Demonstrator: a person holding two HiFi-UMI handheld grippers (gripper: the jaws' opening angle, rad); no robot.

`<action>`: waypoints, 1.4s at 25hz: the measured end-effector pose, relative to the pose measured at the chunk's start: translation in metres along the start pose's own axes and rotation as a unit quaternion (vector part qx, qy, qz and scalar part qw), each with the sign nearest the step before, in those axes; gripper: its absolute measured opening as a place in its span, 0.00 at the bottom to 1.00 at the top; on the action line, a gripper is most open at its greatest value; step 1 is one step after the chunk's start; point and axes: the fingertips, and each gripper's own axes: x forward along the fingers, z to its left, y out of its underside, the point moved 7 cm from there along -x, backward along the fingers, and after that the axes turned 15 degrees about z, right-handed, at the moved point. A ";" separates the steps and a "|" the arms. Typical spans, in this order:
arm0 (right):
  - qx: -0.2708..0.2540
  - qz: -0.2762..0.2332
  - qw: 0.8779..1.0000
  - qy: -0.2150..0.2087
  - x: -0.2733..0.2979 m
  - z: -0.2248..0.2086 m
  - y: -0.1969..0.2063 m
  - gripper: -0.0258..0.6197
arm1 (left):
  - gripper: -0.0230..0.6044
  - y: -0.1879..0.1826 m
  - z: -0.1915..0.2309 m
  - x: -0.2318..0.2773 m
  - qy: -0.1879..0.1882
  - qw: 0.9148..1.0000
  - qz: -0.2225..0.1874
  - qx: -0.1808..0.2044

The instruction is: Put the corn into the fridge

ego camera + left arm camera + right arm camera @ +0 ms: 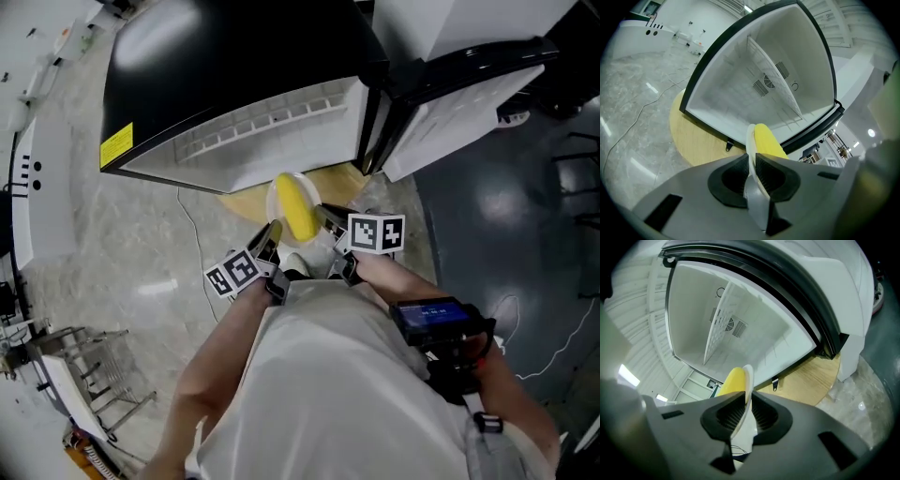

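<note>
Person's pale sleeves and forearms, nearest, carrying both tools low in front of the body.

Item 1: left gripper [751, 158], grey plastic with ribbed black pads. Jaws nearly together, pinched on the near-left rim of a thin round white plate [750, 138].

Item 2: right gripper [745, 401], same make. Jaws likewise clamped on the opposite rim of the plate; nothing else is between them.

Item 3: smooth yellow cob of corn [299, 213], lying loose on the plate between the two grippers, just short of the fridge opening and not yet inside.

Item 4: black-cased, white-lined fridge [272, 122], door [469, 98] swung open to the right, standing on a round pale wooden disc [693, 136]. White wire shelf [774, 80] divides the interior; both compartments look bare.

Handling note: the cob appears unsecured, so the plate probably needs to stay level, with both grippers advancing together at equal height. Enter squarely, clear of the lower sill and the shelf edge, and set the plate flat before either clamp loosens.
</note>
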 end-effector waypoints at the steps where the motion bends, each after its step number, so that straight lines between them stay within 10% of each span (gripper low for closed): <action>1: 0.000 0.002 1.000 -0.001 0.002 -0.001 -0.001 0.11 | 0.12 -0.001 0.001 0.000 -0.003 1.000 -0.001 -0.001; 35: 0.006 0.040 0.999 0.030 0.054 -0.015 -0.038 0.11 | 0.11 -0.048 0.043 0.020 -0.003 1.000 0.007 -0.022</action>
